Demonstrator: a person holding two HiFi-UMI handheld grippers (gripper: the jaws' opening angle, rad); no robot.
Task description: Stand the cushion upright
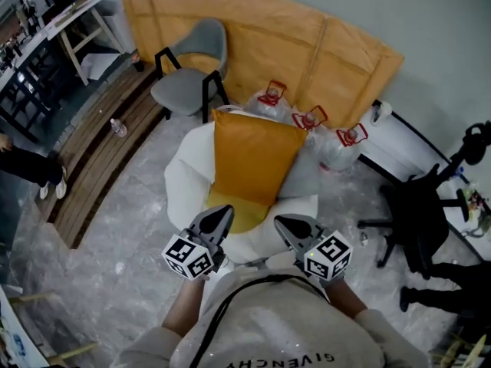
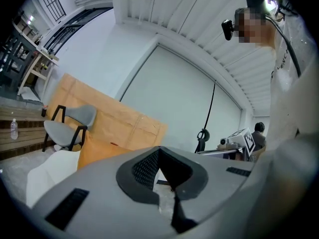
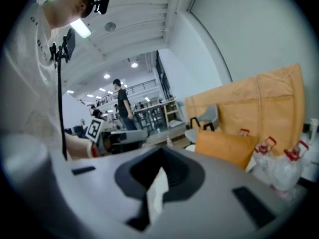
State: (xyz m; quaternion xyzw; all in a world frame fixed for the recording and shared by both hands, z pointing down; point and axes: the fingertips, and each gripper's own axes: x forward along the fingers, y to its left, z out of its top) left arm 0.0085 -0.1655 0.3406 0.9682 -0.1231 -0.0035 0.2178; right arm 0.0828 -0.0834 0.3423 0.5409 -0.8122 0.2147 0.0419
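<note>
The orange cushion stands upright on the white armchair, leaning against its back. The same cushion shows in the left gripper view and in the right gripper view. My left gripper and right gripper hover side by side in front of the seat, close to the person's chest and clear of the cushion. Both have their jaws shut with nothing held, as seen along the left gripper and the right gripper.
Three water jugs with red handles stand behind the armchair, in front of a large cardboard sheet. A grey chair is at the back left, and a black office chair at the right. A wooden platform runs along the left.
</note>
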